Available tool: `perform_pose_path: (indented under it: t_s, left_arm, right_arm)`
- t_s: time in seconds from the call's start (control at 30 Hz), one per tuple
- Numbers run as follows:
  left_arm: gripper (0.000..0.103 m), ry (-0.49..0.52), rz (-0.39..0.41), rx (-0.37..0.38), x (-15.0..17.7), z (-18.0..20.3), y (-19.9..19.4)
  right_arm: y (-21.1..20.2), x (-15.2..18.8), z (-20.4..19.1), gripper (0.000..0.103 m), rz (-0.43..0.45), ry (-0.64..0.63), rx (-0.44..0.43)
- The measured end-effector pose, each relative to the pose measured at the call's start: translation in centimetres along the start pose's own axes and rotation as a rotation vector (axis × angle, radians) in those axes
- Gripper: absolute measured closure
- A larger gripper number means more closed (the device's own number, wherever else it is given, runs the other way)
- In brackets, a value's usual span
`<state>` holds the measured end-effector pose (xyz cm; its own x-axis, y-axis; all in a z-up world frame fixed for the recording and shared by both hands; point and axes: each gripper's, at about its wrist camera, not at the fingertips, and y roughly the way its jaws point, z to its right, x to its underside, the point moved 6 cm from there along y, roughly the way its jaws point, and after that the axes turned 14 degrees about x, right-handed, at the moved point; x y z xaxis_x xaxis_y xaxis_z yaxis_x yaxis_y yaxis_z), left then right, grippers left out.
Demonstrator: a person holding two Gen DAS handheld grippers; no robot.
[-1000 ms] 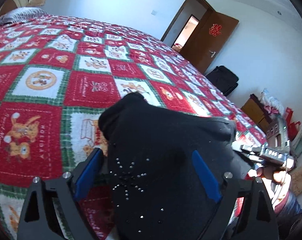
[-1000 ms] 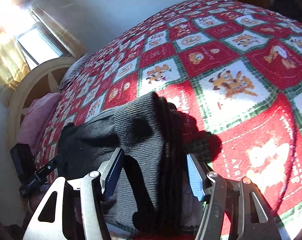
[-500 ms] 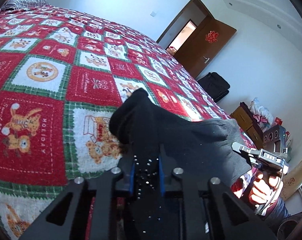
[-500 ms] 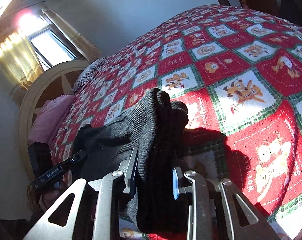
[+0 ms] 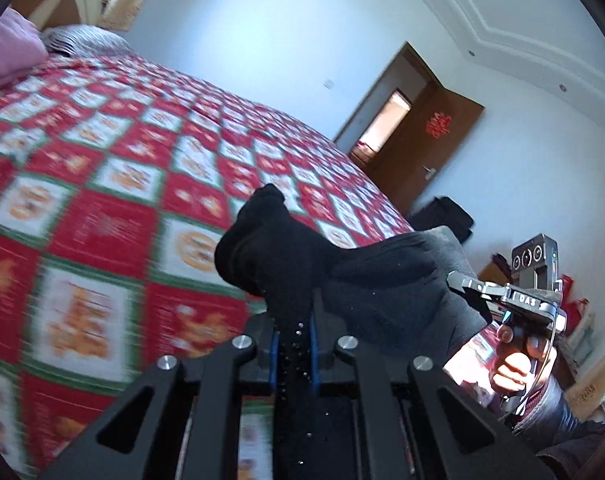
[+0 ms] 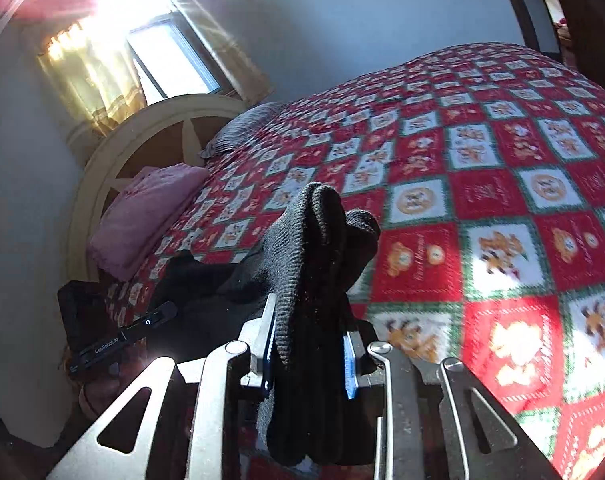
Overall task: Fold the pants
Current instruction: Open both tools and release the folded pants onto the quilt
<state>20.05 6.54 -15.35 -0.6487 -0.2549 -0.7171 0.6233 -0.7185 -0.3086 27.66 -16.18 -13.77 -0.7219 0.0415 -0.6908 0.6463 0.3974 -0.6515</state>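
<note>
The black pants (image 5: 302, 264) hang bunched between both grippers, lifted above the red patchwork bedspread (image 5: 102, 208). My left gripper (image 5: 293, 344) is shut on one end of the fabric, with small shiny studs showing between the blue pads. My right gripper (image 6: 309, 344) is shut on a thick ribbed wad of the pants (image 6: 322, 248). The right gripper and the hand that holds it show in the left wrist view (image 5: 514, 312); the left gripper shows in the right wrist view (image 6: 114, 340). The rest of the pants hangs below the grippers, out of sight.
The bedspread (image 6: 502, 184) covers a wide bed. A pink pillow (image 6: 146, 216) and a grey pillow (image 6: 246, 128) lie by the cream headboard (image 6: 142, 132). A brown door (image 5: 430, 148) stands open, with a black suitcase (image 5: 442, 220) and clutter beside the bed.
Both grippers closed on the pants from one second ago to half a second ago. Since then they have lifted the pants off the bed, and both views have tilted upward.
</note>
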Motion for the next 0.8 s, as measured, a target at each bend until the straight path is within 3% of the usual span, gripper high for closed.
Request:
perform_pose_path:
  t_s: [0.17, 0.27, 0.37, 0.4, 0.43, 0.47, 0.57, 0.63, 0.73, 0.8]
  left_arm:
    - [0.092, 0.005, 0.080, -0.181, -1.6, -4.8, -5.7]
    - [0.091, -0.016, 0.064, -0.304, -0.5, -8.3, -6.7]
    - [0.072, -0.069, 0.012, -0.390, 1.4, -11.9, -5.9]
    - [0.058, -0.091, 0.020, -0.400, 1.9, -12.8, -5.6]
    - [0.045, -0.097, 0.040, -0.419, 2.1, -13.4, -5.7]
    - [0.044, -0.094, 0.055, -0.415, 2.2, -13.2, -5.9]
    - [0.037, -0.094, 0.057, -0.410, 2.1, -13.0, -5.9]
    - [0.024, -0.112, 0.073, -0.431, 1.7, -13.4, -6.4]
    - [0.018, -0.102, 0.111, -0.446, 0.7, -13.4, -7.2]
    - [0.008, -0.097, 0.143, -0.456, -0.3, -13.6, -7.7]
  right_arm:
    - [7.7, -1.8, -7.7, 0.076, -0.051, -0.083, -0.109]
    - [12.8, -0.8, -10.9, 0.075, -0.113, -0.107, -0.130]
    - [17.3, 0.8, -10.4, 0.070, -0.179, -0.049, -0.065]
    - [18.4, 1.2, -9.6, 0.067, -0.198, -0.019, -0.047]
    - [19.0, 1.4, -8.7, 0.057, -0.211, 0.011, -0.040]
    - [19.3, 1.6, -7.7, 0.048, -0.223, 0.038, -0.030]
    - [19.2, 1.6, -5.9, 0.048, -0.220, 0.079, -0.057]
    - [18.5, 1.3, -5.1, 0.047, -0.201, 0.093, -0.031]
    - [16.3, 1.1, -5.3, 0.046, -0.143, 0.078, -0.014]
    - [14.8, 1.6, -6.2, 0.046, -0.136, 0.051, -0.076]
